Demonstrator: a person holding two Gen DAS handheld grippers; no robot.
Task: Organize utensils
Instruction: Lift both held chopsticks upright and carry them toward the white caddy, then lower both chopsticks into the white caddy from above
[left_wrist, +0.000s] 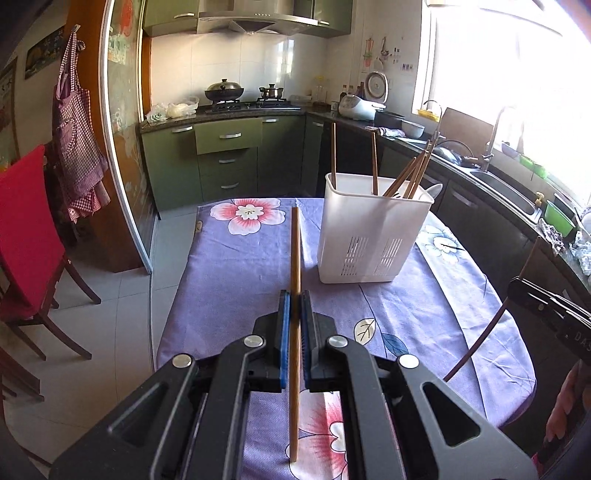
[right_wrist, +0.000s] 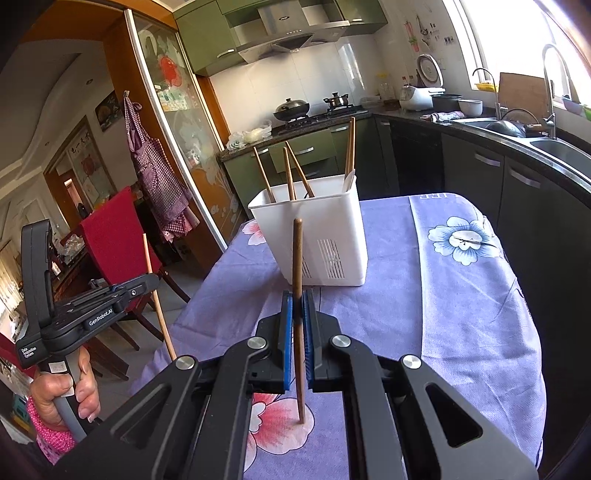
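Note:
My left gripper (left_wrist: 294, 295) is shut on a light wooden chopstick (left_wrist: 294, 251), held upright over the purple flowered tablecloth (left_wrist: 229, 266). My right gripper (right_wrist: 296, 297) is shut on a darker wooden chopstick (right_wrist: 297, 254), also upright. A white plastic utensil holder (left_wrist: 369, 229) stands on the table ahead and right of the left gripper, with several chopsticks and a white spoon in it. In the right wrist view the holder (right_wrist: 317, 236) stands just beyond the held chopstick. The left gripper with its chopstick (right_wrist: 157, 295) shows at the left, and the right gripper (left_wrist: 546, 310) at the right edge.
The table's left edge drops to a tiled floor (left_wrist: 122, 295). A red-backed chair (left_wrist: 26, 236) stands to the left. A dark counter with a sink (right_wrist: 554, 147) runs along the right. Green cabinets and a stove (left_wrist: 236, 99) stand at the back.

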